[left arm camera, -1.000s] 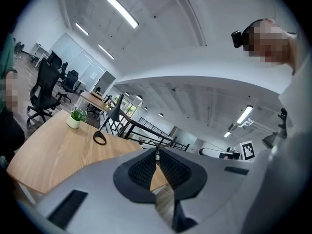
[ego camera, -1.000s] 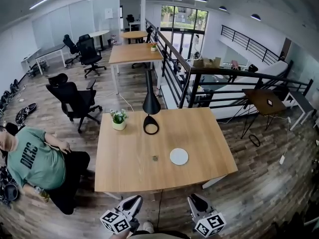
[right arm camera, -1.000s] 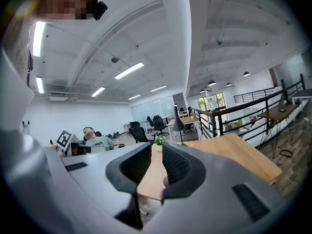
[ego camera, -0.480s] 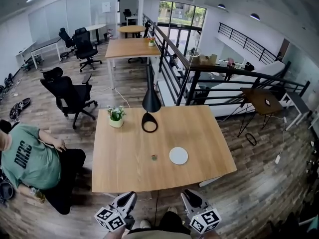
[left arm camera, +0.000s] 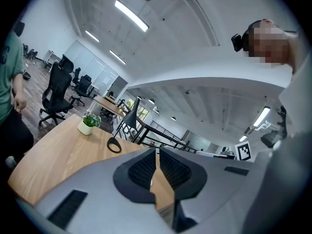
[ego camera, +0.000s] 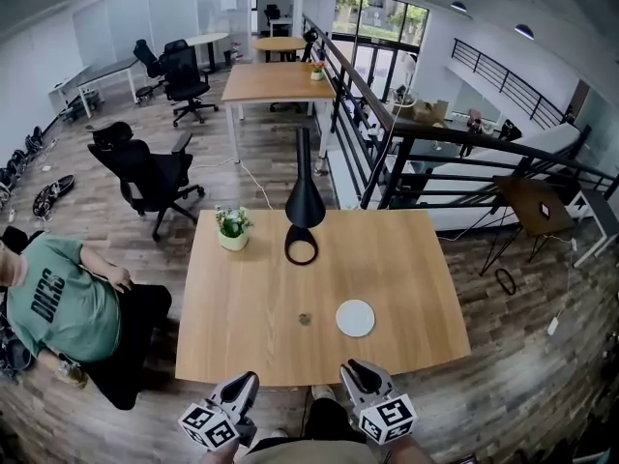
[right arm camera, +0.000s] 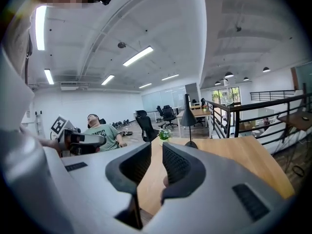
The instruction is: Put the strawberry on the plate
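Strawberry [ego camera: 304,319] sits on the wooden table [ego camera: 242,288], just left of the plate [ego camera: 355,318], apart from it and level with it. In the head view it is only a small dull speck; its long axis and which way its tip points cannot be made out, and neither gripper view shows it. The plate is white, round and lies flat, with bare wood on every side of it. It is closer to the table's near edge than to the far edge, and well in from the right edge. Both grippers hang on the near side of the plate, past the table's near edge and off the wood. The left gripper [left arm camera: 156,154] is near-left of the plate; its 2 pads meet at the tips with nothing between them. The right gripper [right arm camera: 157,155] is almost straight in front of the plate; its 2 jaws are drawn in to a thin slit and hold nothing. The frame bottom in the head view cuts off both marker cubes in part, along with the hands behind them. Beyond the plate and slightly left stands a black lamp [ego camera: 305,201] with a ring base; farther left of that is a small potted plant [ego camera: 232,228]. Far left of the plate, off the table, a seated person [ego camera: 63,303] is partly cut by the frame edge. A black railing [ego camera: 464,153] runs beyond the plate, past the table's far edge.
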